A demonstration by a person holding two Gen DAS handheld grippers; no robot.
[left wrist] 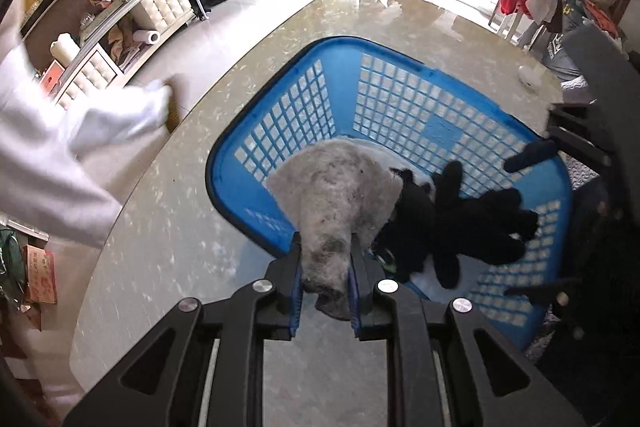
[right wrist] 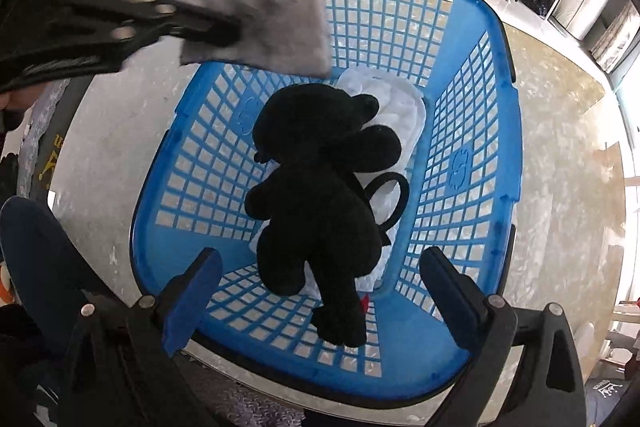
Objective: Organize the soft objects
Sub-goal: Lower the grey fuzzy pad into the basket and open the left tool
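Left wrist view: your left gripper (left wrist: 325, 281) is clamped tight on one end of the grey fuzzy cloth (left wrist: 340, 195), and the rest of it drapes forward over the near rim of the blue laundry basket (left wrist: 400, 99), free end already above the interior. Cloth's long axis runs straight out from the fingers toward the basket centre, so the drop looks like a short push forward, then release. Black plush toy (left wrist: 460, 219) lies inside, just right of the cloth, on top of a white cloth (right wrist: 400, 107). Right wrist view: your right gripper (right wrist: 322, 289) has its jaws spread wide with nothing between them, hovering above the plush's legs near the basket's near edge. Left hand is the only one carrying anything. Basket sits on the marbled table (left wrist: 168, 219). Risk, as I judge it: release too early and the cloth's held end hangs over the rim instead of landing inside. Get the fingers past the rim first.
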